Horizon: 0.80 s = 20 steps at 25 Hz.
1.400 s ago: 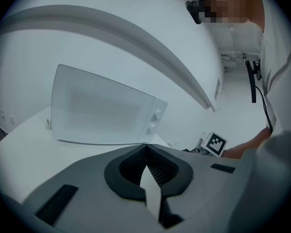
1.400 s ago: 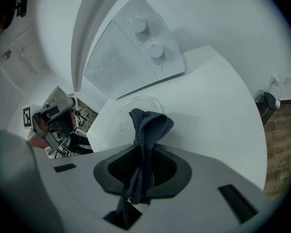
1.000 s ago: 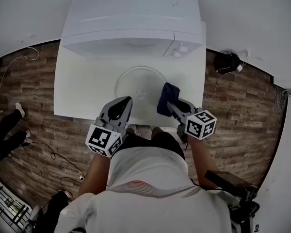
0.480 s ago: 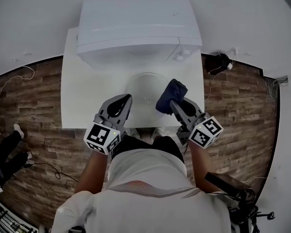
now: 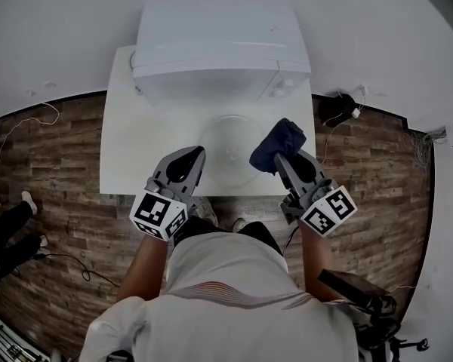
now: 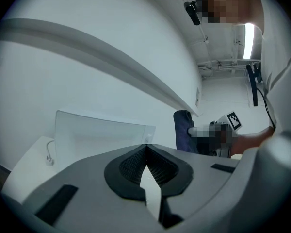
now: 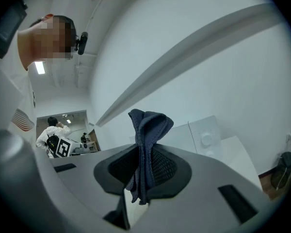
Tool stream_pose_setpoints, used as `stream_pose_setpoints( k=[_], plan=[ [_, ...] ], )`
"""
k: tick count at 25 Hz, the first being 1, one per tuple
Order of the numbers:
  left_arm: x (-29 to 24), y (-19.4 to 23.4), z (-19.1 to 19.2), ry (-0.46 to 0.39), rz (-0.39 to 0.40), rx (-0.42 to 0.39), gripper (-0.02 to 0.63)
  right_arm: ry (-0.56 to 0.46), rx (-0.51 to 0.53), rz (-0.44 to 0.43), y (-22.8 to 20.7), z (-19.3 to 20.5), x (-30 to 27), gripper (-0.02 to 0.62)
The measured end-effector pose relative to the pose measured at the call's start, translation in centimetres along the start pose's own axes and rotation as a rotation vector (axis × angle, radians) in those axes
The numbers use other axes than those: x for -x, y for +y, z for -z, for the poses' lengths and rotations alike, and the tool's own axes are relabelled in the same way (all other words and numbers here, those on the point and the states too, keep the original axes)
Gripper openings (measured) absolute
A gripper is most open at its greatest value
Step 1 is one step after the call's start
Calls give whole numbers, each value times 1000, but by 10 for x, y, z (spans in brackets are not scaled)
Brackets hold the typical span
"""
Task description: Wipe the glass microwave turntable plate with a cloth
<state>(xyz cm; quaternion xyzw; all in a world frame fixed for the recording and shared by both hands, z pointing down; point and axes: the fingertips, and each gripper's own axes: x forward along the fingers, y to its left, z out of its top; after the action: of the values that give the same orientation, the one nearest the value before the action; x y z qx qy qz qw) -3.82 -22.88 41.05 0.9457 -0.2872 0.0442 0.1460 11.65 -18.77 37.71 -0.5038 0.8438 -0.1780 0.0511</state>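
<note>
The round glass turntable plate (image 5: 228, 145) lies flat on the white table (image 5: 136, 127), just in front of the white microwave (image 5: 219, 44). My right gripper (image 5: 281, 157) is shut on a dark blue cloth (image 5: 275, 143), which bunches up above the plate's right edge. In the right gripper view the cloth (image 7: 148, 144) stands folded between the jaws. My left gripper (image 5: 198, 153) is shut and holds nothing, hovering at the plate's near left edge. Its jaws meet at the tip in the left gripper view (image 6: 145, 148), which also shows the cloth (image 6: 183, 130).
The microwave takes up the table's far half, with its knobs (image 5: 283, 87) at the front right. Wood floor surrounds the table, with cables and a black object (image 5: 336, 110) at the right. A bystander's legs (image 5: 0, 232) show at the far left.
The head camera has shifted, so the table sits lower in view. My right gripper has carried the cloth a little farther along the plate's right edge. The left gripper has barely moved.
</note>
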Motion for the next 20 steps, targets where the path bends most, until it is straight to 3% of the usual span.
stream_pose_setpoints(
  k=[5,13,20],
  plan=[
    [15,-11,-14,-34,-41,-19,11,-23,49,-31,14,-15,14,61],
    [48,-102,-39,-107,-101,-100,11,-75,142,-55,30,-34,103,61],
    [82,-170,-62,-141,-111,-170,11,-112,154,-100,55,-44,161,61]
  ],
)
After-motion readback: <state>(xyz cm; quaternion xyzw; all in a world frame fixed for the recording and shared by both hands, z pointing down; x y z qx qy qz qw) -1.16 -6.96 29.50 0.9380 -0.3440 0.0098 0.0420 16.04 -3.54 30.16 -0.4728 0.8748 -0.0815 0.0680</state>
